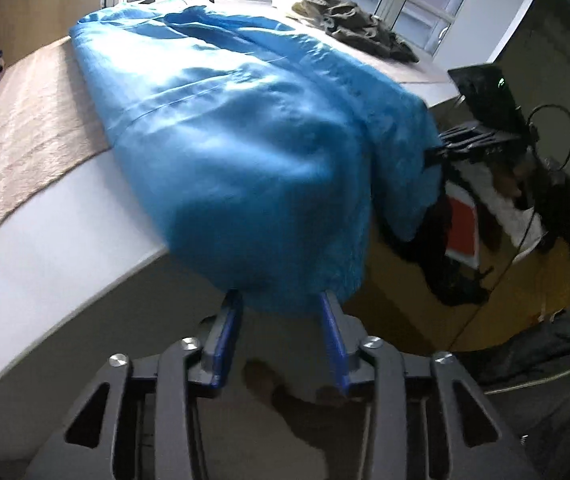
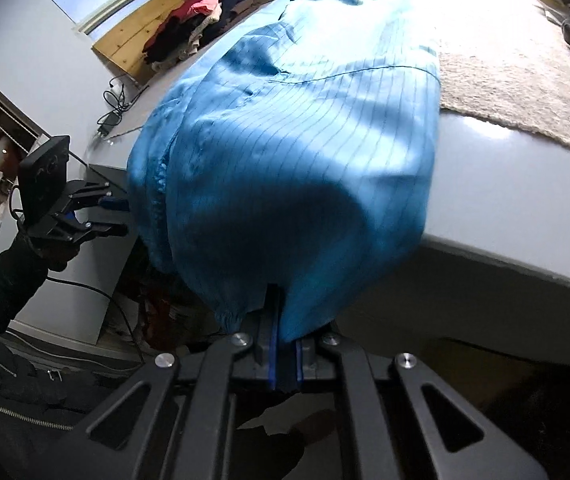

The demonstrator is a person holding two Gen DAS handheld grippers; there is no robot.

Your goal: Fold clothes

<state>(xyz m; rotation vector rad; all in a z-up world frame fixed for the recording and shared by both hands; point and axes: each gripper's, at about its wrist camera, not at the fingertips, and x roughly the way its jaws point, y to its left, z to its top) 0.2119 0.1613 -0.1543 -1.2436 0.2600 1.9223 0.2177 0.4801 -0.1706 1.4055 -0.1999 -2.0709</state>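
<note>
While the right tool grips it, the blue garment drapes ahead.

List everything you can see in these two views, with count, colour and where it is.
garment: one, blue, spread on the table, near hem hanging over the edge
table: one, grey
mat: one, beige, under the garment
clothes stack: one, red, pink and dark, table's far end
crumpled clothes: one heap, olive, by the window
left claw: one, black with blue pads, open at the hem
right claw: one, shut on the hem
</note>
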